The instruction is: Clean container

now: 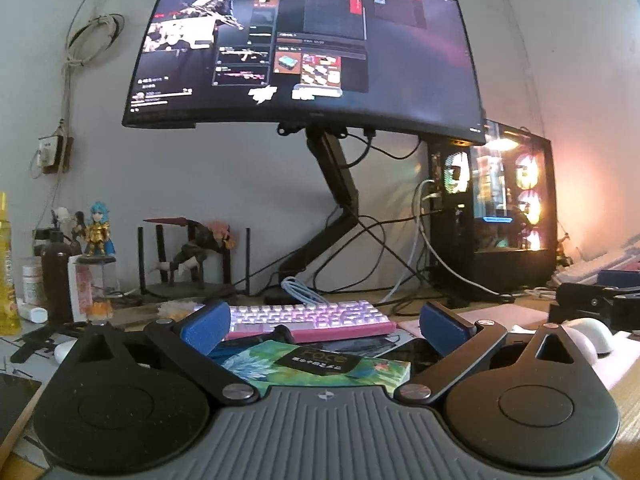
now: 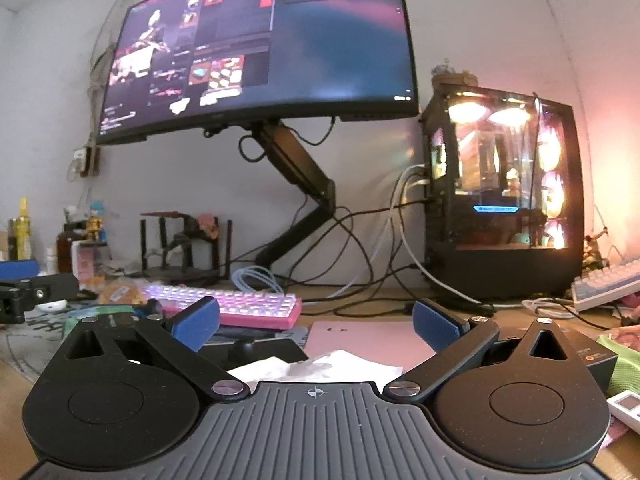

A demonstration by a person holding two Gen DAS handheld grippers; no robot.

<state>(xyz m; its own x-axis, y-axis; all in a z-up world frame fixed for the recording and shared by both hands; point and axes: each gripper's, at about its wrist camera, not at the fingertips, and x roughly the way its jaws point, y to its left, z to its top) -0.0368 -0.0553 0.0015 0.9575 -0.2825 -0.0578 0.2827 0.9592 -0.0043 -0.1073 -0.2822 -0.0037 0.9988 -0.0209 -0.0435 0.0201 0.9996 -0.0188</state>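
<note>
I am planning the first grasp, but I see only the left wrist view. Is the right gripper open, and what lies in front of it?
Observer: The right gripper is open and holds nothing. A crumpled white paper lies on the desk just below its fingers.
Operator: Is there something for wiping near it?
Observer: Something that looks like a green cloth lies at the right edge, next to a dark box.

Two low desk-level wrist views facing the wall, sharing monitor [image 1: 304, 46] and pink keyboard [image 2: 236, 306].
</note>
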